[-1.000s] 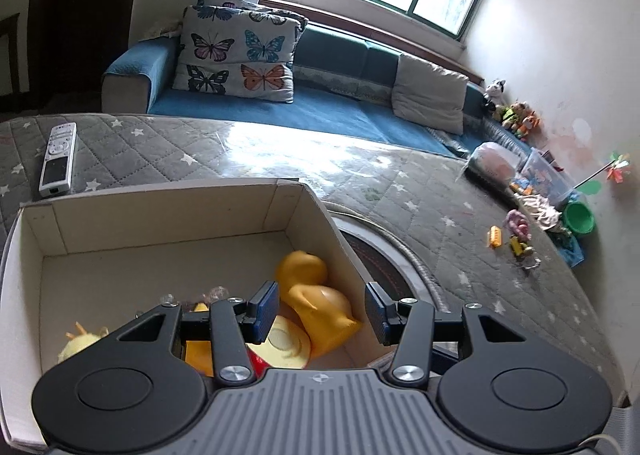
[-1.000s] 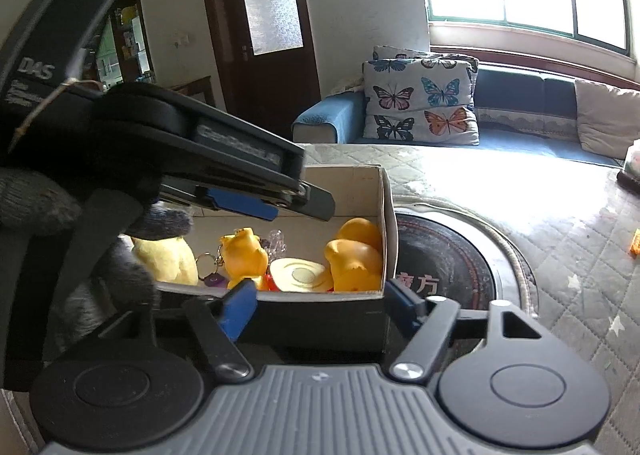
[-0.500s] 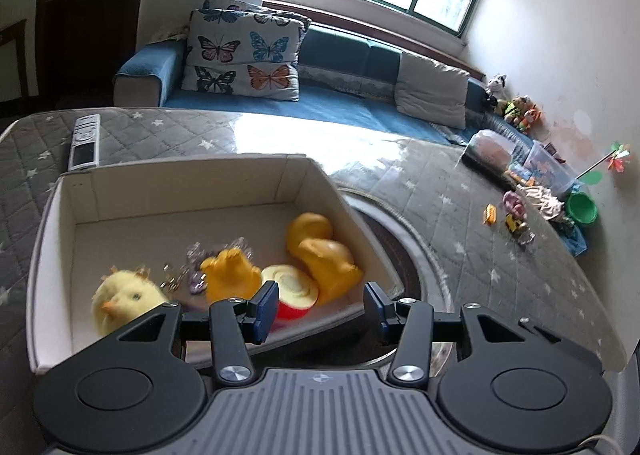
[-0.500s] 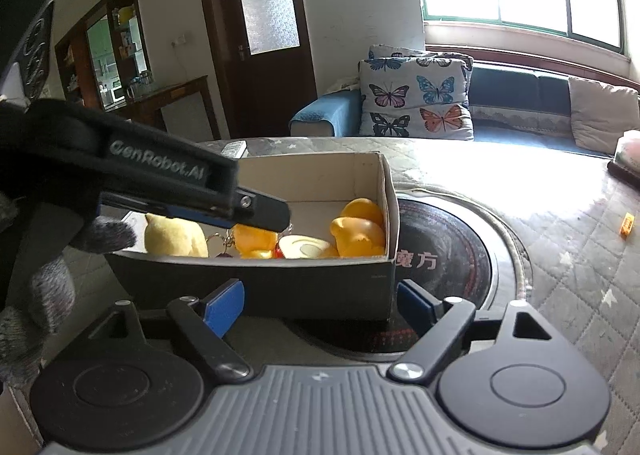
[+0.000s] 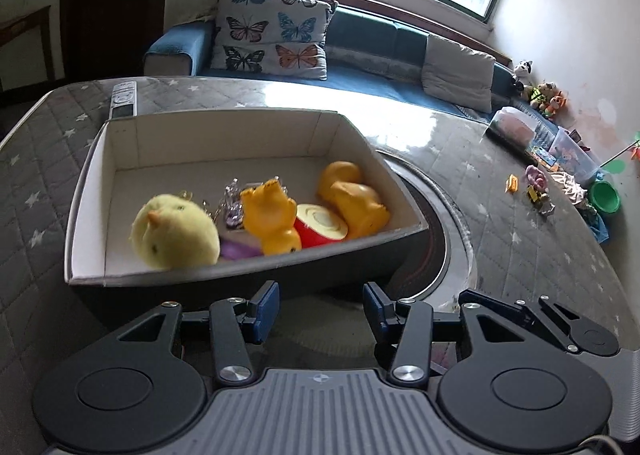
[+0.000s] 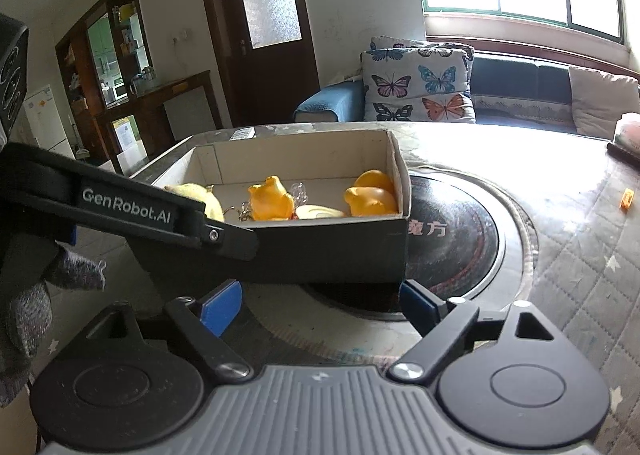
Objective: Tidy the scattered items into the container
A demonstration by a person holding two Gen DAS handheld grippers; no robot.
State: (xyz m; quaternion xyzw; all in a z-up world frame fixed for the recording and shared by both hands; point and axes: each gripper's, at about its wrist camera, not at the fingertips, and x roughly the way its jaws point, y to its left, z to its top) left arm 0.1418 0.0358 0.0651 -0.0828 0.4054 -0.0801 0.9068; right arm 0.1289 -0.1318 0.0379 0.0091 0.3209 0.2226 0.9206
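A cardboard box [image 5: 224, 119] with dark outer walls stands on the table and also shows in the right wrist view [image 6: 340, 255]. In it lie a fluffy yellow chick [image 5: 174, 233], an orange bear toy [image 5: 270, 217], a red and cream toy [image 5: 320, 225], an orange duck [image 5: 352, 195] and a keychain [image 5: 232, 207]. My left gripper [image 5: 319, 309] is open and empty, just short of the box's near wall. My right gripper [image 6: 320, 307] is open and empty before the same wall. The left gripper's body [image 6: 128, 211] crosses the right wrist view.
A round black hob [image 6: 456, 239] lies under the box's right end. A remote control [image 5: 123, 98] rests beyond the box. Small toys [image 5: 534, 185], a green cup [image 5: 606, 197] and plastic containers [image 5: 568, 147] sit at the table's far right. A blue sofa stands behind.
Both grippers have drawn back from the box. The left gripper was over the box's inside and is now outside its near wall. The toys stay in the box.
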